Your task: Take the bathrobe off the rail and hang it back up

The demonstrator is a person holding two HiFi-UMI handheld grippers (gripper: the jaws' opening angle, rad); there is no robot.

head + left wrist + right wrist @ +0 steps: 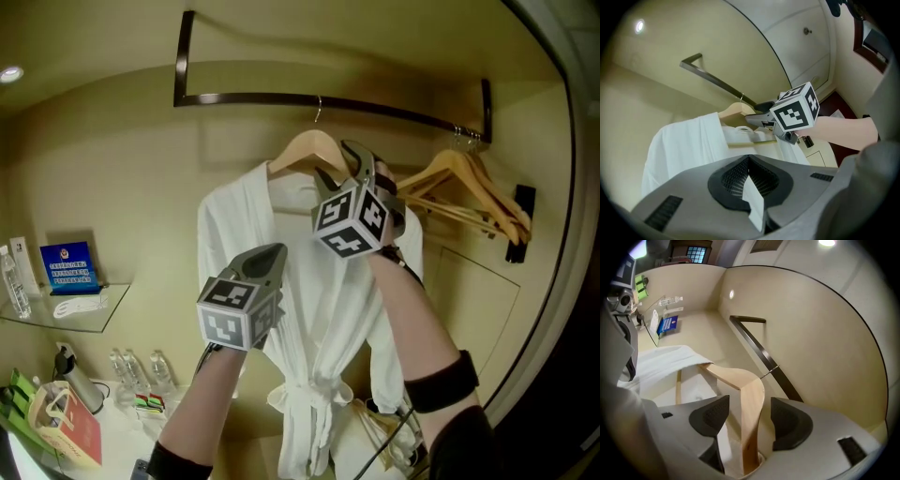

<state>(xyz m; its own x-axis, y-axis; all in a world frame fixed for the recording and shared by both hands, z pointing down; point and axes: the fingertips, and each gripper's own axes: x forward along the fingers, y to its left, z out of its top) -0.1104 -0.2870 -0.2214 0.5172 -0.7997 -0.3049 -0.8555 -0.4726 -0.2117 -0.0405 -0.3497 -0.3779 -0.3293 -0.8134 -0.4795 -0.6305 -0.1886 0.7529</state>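
Hanging from a curved pale-wood hanger [302, 150], the white, soft-looking bathrobe [314, 309] is seen below the dark, flat metal rail [394, 106], on which the hanger's thin wire hook is caught. The left tongs [751, 187] are closed, with a fold of the bathrobe's cloth pinched between their ribbed dark pads. The right tongs [749, 420] are spread wide; the hanger's smooth wooden arm is framed between the pads, with a gap left on each side.
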